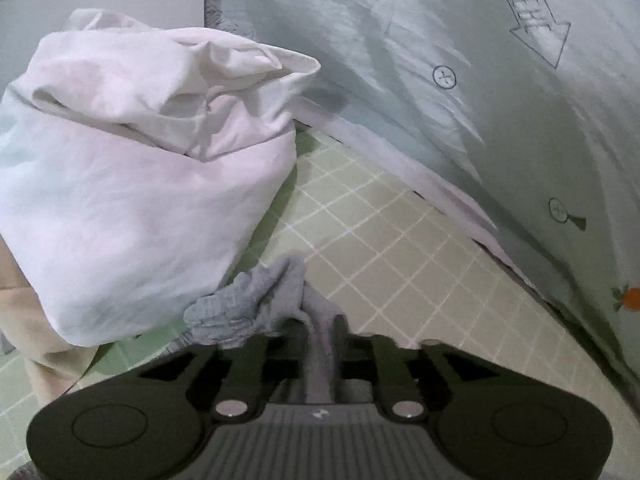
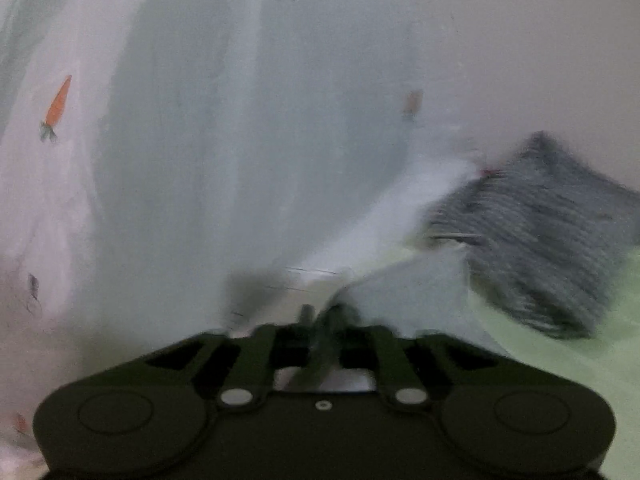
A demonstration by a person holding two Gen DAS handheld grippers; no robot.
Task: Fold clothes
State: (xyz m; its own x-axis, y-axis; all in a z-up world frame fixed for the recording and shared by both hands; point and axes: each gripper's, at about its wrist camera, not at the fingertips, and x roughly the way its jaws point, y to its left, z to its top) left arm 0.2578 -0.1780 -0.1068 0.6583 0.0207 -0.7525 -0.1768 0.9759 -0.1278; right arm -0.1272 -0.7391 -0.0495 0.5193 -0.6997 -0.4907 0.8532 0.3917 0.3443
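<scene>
A large pale quilt [image 1: 460, 92] printed with carrots is banked along the far edge of the green checked bed sheet [image 1: 360, 248]. A white garment [image 1: 132, 200] is heaped on the sheet's left side: light, limp, best taken at a hem or corner. A folded grey knit [image 2: 536, 232] is seen, blurred, near the right edge. A soft grey ribbed piece [image 1: 256, 304] is pinched in the left gripper [image 1: 320, 340], cuff bunched. The right gripper [image 2: 324, 320] appears closed on pale grey cloth [image 2: 412, 288], though blur leaves this uncertain.
</scene>
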